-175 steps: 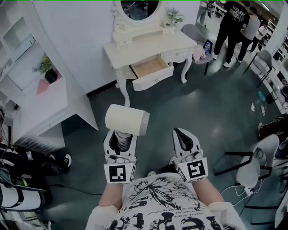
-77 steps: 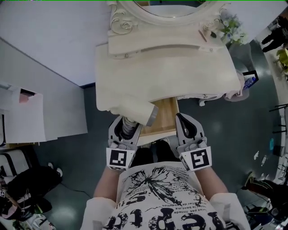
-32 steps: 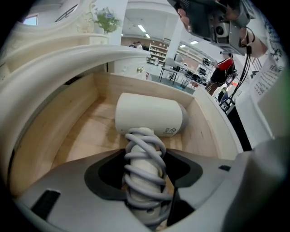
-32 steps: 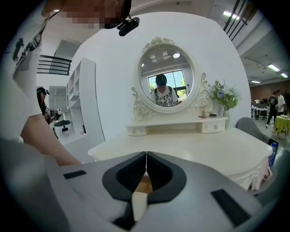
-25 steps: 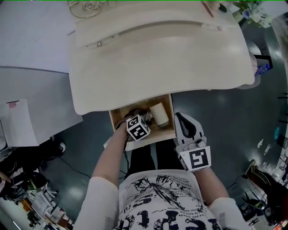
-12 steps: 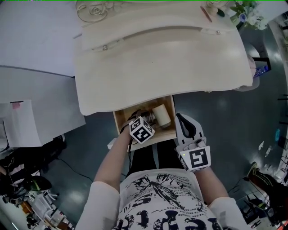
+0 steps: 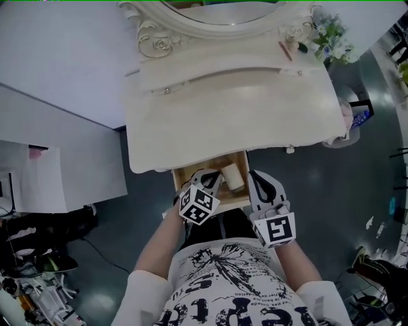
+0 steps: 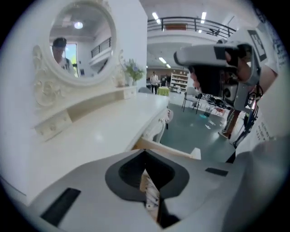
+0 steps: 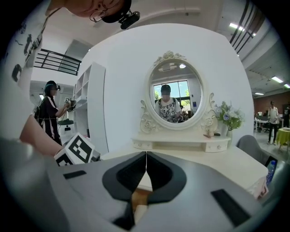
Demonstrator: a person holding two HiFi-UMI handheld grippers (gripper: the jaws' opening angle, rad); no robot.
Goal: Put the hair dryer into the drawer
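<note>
The cream hair dryer (image 7: 233, 177) lies in the open wooden drawer (image 7: 180, 177) under the front edge of the white dressing table (image 7: 223, 108). My left gripper (image 7: 208, 180) hangs above the drawer's left half, just left of the dryer and free of it. Its jaws are shut with nothing between them (image 8: 145, 152). My right gripper (image 7: 262, 184) is also shut and empty (image 9: 146, 154), at the drawer's right corner. The left gripper's marker cube (image 9: 77, 154) shows at the left of the right gripper view.
An oval mirror (image 7: 223, 9) and a flower pot (image 7: 331, 35) stand at the table's back. A white shelf unit (image 7: 57, 172) is to the left, with clutter on the floor below it. Dark floor lies to the right of the table.
My left gripper has come up out of the drawer and toward me, leaving the hair dryer lying inside, and its jaws have shut. The right gripper rose slightly.
</note>
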